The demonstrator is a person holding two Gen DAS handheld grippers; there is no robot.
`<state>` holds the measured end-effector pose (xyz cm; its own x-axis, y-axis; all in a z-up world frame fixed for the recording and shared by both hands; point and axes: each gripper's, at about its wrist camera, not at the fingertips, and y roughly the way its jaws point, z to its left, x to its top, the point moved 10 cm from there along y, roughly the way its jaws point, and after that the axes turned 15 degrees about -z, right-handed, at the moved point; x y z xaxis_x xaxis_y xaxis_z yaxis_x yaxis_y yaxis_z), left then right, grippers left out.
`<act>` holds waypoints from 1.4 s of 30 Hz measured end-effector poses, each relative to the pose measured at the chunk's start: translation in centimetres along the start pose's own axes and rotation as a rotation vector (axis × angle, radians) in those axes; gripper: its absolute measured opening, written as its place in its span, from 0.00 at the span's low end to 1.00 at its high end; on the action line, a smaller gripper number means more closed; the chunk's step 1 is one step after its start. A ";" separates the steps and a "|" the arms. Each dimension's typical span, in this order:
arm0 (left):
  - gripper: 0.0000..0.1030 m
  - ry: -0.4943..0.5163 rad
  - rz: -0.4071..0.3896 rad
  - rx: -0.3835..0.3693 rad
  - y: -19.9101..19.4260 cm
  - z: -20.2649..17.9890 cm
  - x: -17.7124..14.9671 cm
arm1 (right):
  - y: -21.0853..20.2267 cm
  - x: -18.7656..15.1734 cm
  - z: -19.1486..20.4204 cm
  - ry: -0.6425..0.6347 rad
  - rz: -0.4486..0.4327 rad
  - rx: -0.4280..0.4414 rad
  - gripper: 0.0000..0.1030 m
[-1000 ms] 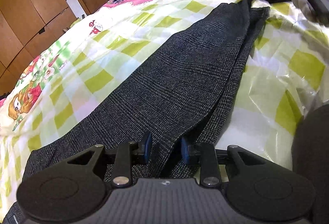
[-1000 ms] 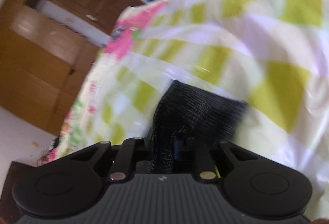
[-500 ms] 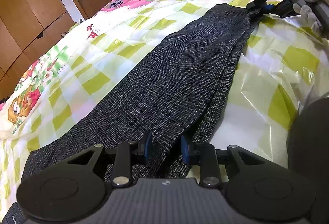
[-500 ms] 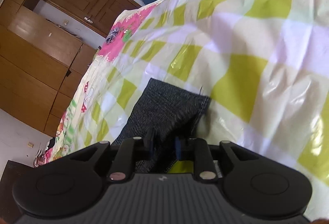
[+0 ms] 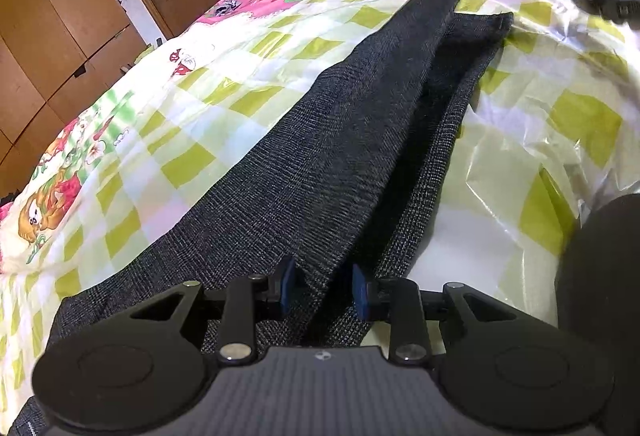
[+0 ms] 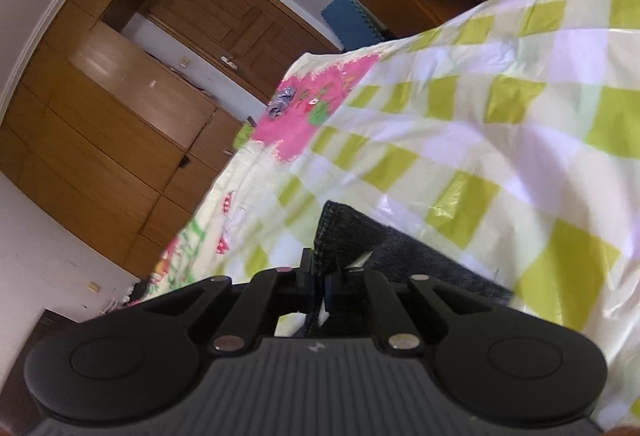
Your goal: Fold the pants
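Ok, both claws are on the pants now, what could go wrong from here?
1. The right claw pinches only the hem edge of the top leg; that thin bite could slip as it pulls across.
2. The pants bunch between the left claw pads, so a crease may get folded in.
3. The bottom leg lies loose on the glossy bed cover; it could drag out of line.

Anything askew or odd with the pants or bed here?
Slightly: the pants have their upper leg lifted by the right gripper, leaving the lower leg's hem exposed, unaligned. Nothing looks damaged.
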<state>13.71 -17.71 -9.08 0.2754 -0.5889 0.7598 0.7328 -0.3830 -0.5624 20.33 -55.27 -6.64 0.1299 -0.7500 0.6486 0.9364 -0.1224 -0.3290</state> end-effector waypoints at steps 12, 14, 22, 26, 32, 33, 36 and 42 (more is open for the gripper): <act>0.43 0.008 -0.014 -0.006 -0.8 0.2 -0.2 | -4.9 -3.0 -4.6 0.064 0.065 -0.094 0.42; 0.43 0.007 -0.015 -0.002 -1.0 0.2 -0.3 | -4.3 -3.6 -4.3 0.081 0.077 -0.088 0.43; 0.43 -0.024 -0.018 0.002 -1.1 0.5 -0.4 | 0.0 -5.3 -3.4 0.178 0.102 -0.063 0.46; 0.44 -0.048 -0.049 0.004 -1.7 1.0 0.3 | -1.1 -5.0 -2.4 0.261 0.055 0.035 0.32; 0.47 -0.031 -0.011 0.004 -0.1 0.5 -0.1 | 1.1 -7.2 -2.2 0.333 0.079 0.052 0.31; 0.47 -0.018 0.001 0.009 0.2 0.3 -0.3 | 1.3 -7.0 -2.0 0.338 0.087 0.044 0.23; 0.31 0.001 0.017 -0.008 0.1 -0.2 0.0 | 0.5 -4.9 -1.8 0.360 0.071 0.074 0.07; 0.22 0.006 -0.021 -0.070 -2.3 -2.1 0.9 | -3.6 -1.5 -2.7 0.262 -0.003 0.063 0.07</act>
<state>10.95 -18.80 -7.80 0.2568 -0.5844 0.7697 0.6932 -0.4436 -0.5681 15.89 -55.46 -8.34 0.0456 -0.8931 0.4475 0.9561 -0.0907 -0.2786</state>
